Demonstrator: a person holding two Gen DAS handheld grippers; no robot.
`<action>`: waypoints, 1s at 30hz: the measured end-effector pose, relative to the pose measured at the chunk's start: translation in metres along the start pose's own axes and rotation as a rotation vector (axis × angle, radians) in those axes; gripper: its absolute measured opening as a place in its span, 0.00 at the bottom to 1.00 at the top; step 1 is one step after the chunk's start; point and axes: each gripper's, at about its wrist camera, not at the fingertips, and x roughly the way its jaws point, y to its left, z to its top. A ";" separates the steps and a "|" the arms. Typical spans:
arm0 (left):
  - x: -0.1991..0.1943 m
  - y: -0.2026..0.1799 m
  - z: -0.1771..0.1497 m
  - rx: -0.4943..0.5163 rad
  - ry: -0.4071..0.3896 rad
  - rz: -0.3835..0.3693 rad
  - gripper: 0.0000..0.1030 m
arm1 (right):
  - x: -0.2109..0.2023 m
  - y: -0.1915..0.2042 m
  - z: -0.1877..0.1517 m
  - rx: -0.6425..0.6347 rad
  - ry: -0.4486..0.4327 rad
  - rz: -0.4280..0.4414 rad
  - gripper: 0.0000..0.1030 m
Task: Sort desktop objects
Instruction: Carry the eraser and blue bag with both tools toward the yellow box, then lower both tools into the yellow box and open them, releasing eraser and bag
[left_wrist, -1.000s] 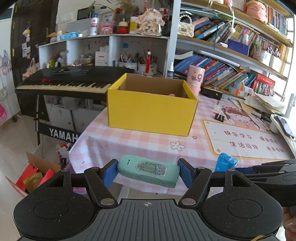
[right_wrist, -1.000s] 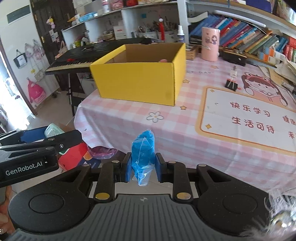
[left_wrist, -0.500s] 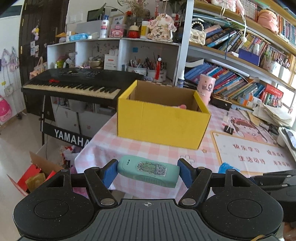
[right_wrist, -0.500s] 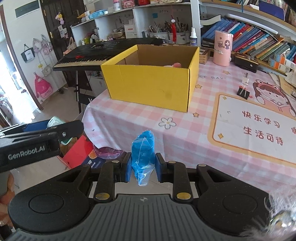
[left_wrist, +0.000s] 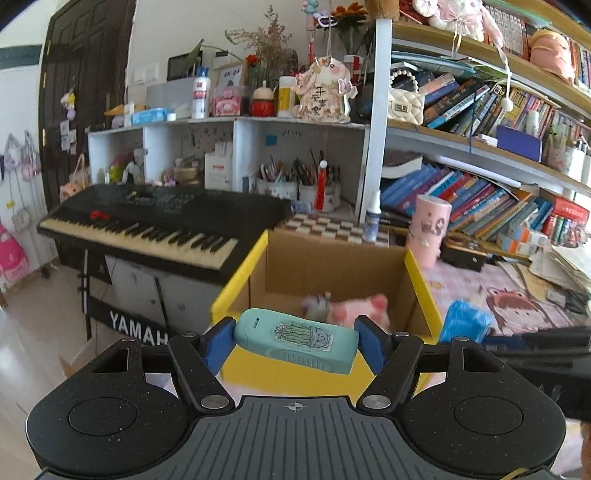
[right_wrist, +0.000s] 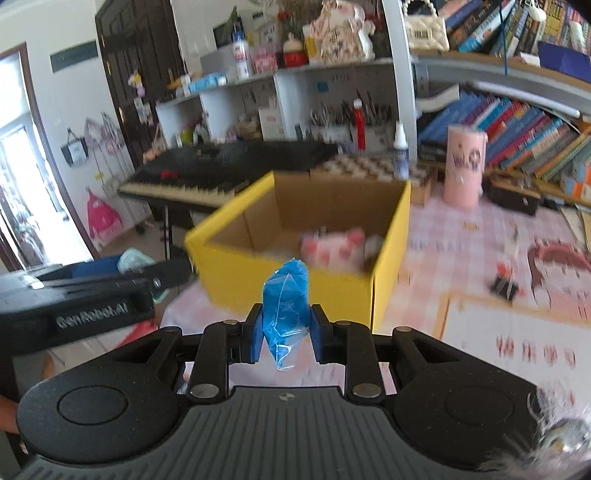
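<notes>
two things are in hand and both are close to the yellow box (left_wrist: 325, 373), the biggest thing on the pink checked tablecloth (right_wrist: 480, 236), which stands open with a pink plush toy (left_wrist: 360, 310) already lying on its floor, so at least one object looks sorted. what is left, by my reading, is to carry both held items over the near rim and let them go; farther right on the cloth a black binder clip (right_wrist: 504, 286) and a pink cup (right_wrist: 463, 166) sit outside the box, and whether they belong to the sort i cannot say. the left gripper (left_wrist: 295, 341) has its blue pads spread about half way and pinching the ends of a mint green case with a cactus sticker (left_wrist: 295, 339), held crosswise just above the box's near wall. the right gripper (right_wrist: 286, 330) has its fingers pressed nearly together on a crumpled blue plastic bag (right_wrist: 286, 314), which sticks up between them in front of the box's near right corner. compared with a second ago, both views sit higher and much nearer the box: then only its outer face and back wall showed, from beyond the table's edge, and now its floor and the plush toy can be seen. both grips look unchanged, and the right view is blurred.
</notes>
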 end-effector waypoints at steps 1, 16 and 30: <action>0.008 -0.003 0.005 0.011 -0.003 0.007 0.69 | 0.005 -0.005 0.010 0.004 -0.010 0.009 0.23; 0.136 -0.029 0.033 0.021 0.150 0.012 0.69 | 0.129 -0.062 0.121 -0.073 0.024 0.042 0.23; 0.190 -0.032 0.017 0.028 0.344 -0.002 0.69 | 0.255 -0.064 0.118 -0.347 0.391 0.024 0.23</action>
